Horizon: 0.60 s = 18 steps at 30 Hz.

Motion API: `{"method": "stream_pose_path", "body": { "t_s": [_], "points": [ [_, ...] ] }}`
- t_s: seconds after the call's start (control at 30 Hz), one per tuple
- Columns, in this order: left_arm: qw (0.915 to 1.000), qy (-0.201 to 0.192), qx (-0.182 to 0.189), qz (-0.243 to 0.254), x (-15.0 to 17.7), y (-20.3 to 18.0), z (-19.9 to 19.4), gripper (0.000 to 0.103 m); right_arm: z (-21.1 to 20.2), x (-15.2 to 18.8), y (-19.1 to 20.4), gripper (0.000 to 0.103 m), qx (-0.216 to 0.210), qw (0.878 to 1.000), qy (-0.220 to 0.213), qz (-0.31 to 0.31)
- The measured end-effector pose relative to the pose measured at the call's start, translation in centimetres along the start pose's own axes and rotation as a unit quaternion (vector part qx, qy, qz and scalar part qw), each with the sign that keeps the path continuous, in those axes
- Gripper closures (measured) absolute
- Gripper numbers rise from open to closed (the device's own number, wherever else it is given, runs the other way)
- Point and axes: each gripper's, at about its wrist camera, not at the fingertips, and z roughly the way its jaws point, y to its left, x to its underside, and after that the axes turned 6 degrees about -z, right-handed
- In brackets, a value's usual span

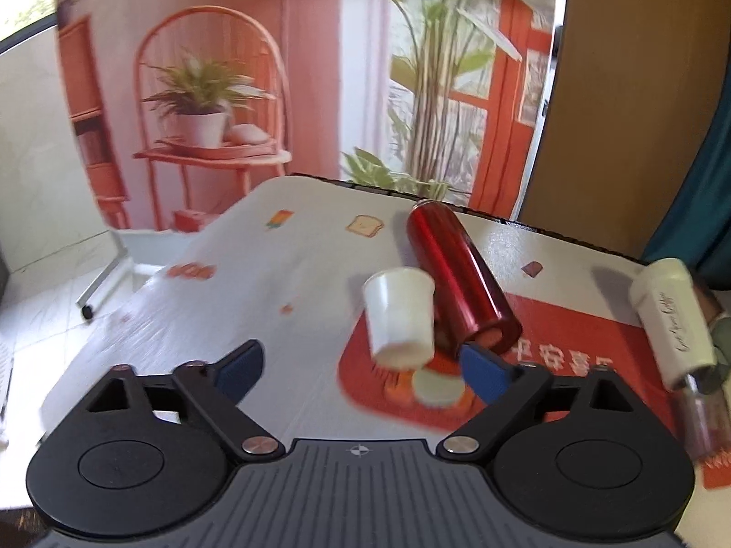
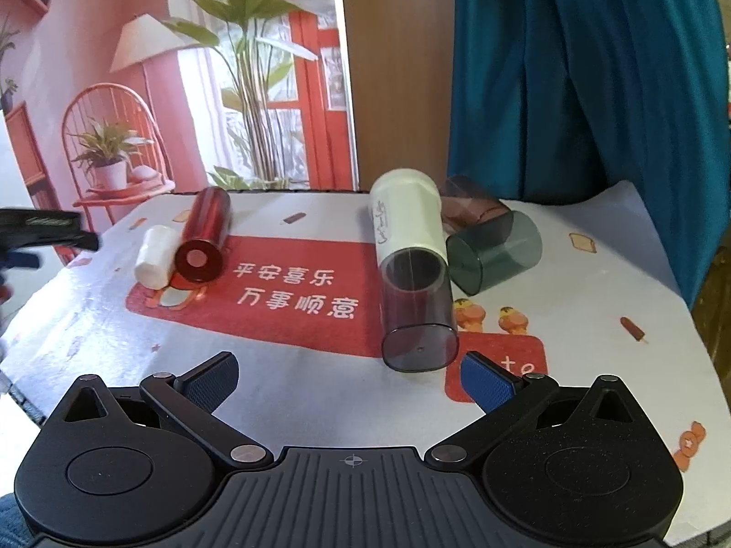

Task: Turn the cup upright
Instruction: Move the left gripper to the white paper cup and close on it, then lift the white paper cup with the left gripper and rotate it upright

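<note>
A small white paper cup [image 1: 399,317] lies on its side on the table, touching a red metallic tumbler [image 1: 461,276] that also lies on its side. My left gripper [image 1: 361,367] is open, its blue pads just short of the white cup. In the right wrist view the white cup [image 2: 155,255] and red tumbler [image 2: 203,239] are at the far left. My right gripper [image 2: 352,379] is open, just short of a lying tumbler with a white sleeve and clear smoky base [image 2: 413,274], which also shows in the left wrist view [image 1: 671,319].
A dark green translucent cup [image 2: 495,251] and a brown translucent cup [image 2: 473,208] lie on their sides behind the white-sleeved tumbler. The table [image 2: 297,392] has a printed cloth with a red panel. A teal curtain [image 2: 589,77] hangs at the back right.
</note>
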Motion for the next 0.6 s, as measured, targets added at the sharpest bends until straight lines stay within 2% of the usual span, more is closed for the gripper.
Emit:
{"method": "stream_pose_path", "body": {
  "t_s": [0.13, 0.33, 0.37, 0.4, 0.43, 0.6],
  "points": [
    [0.9998, 0.018, 0.002, 0.006, -1.0, -1.3, 5.1, 0.028, 1.5, 0.0, -0.4, 0.0, 0.0, 1.0, 0.013, -0.004],
    [0.9991, 0.037, 0.012, 0.019, -0.6, -2.0, 8.3, 0.028, 2.9, 0.4, -1.8, 0.0, 0.005, 1.0, 0.029, 0.005],
    [0.9989, 0.042, 0.013, 0.016, -0.5, -2.1, 8.7, 0.031, 3.1, 0.5, -2.0, 0.0, 0.004, 1.0, 0.03, 0.007],
    [0.9988, 0.044, 0.015, 0.012, -0.3, -1.9, 8.7, 0.037, 3.3, 0.6, -2.1, 0.0, 0.004, 0.999, 0.032, 0.008],
    [0.9987, 0.048, 0.017, 0.005, 0.0, -1.7, 8.7, 0.056, 3.3, 0.6, -2.2, 0.0, 0.003, 0.999, 0.032, 0.008],
    [0.9978, 0.049, 0.035, -0.026, 0.9, -0.6, 7.8, 0.056, 3.3, 0.8, -2.2, 0.0, -0.004, 0.999, 0.036, 0.014]
  ]
}}
